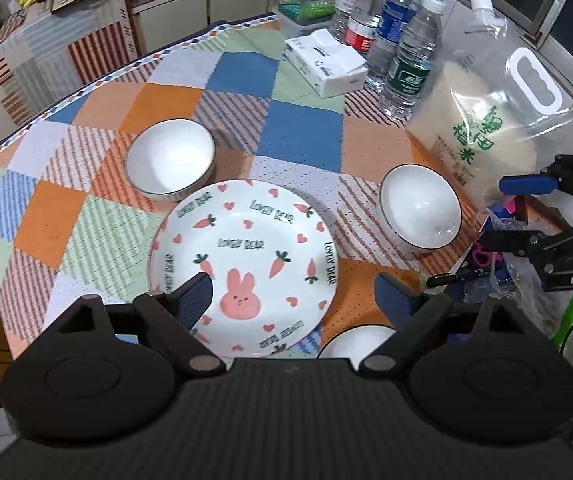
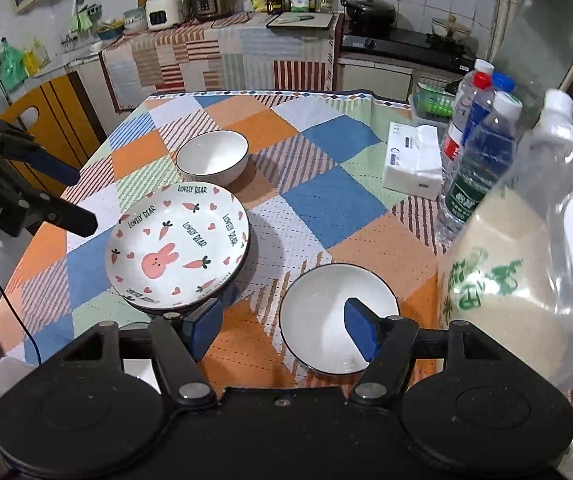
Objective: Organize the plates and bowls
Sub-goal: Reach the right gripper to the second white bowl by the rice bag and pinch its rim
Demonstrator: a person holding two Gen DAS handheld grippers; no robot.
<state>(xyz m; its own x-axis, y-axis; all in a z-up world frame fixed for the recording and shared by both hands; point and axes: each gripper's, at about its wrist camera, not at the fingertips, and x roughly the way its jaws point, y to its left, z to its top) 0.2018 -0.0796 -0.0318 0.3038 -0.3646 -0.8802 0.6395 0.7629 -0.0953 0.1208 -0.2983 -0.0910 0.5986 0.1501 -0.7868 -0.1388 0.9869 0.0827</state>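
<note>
A white plate [image 1: 242, 264] [image 2: 178, 248] with a pink rabbit and carrots lies mid-table on the checked cloth [image 1: 302, 136]. One white bowl [image 1: 169, 158] [image 2: 212, 156] stands just beyond it. A second bowl [image 1: 420, 206] [image 2: 338, 316] stands to its right. The rim of a third bowl [image 1: 350, 342] peeks out under my left gripper's right finger. My left gripper [image 1: 294, 300] hovers open over the plate's near edge, holding nothing. My right gripper [image 2: 282, 330] [image 1: 526, 208] is open too. One of its pads hangs over the second bowl and the other outside its rim, neither pressing.
Several water bottles [image 2: 478, 148], a tissue pack [image 2: 412, 160] and a big clear bag of rice [image 1: 486, 120] [image 2: 526, 264] crowd the table's right side. Pens and plastic clutter [image 1: 486, 264] lie at the right edge. An orange chair [image 2: 46, 128] stands at the left.
</note>
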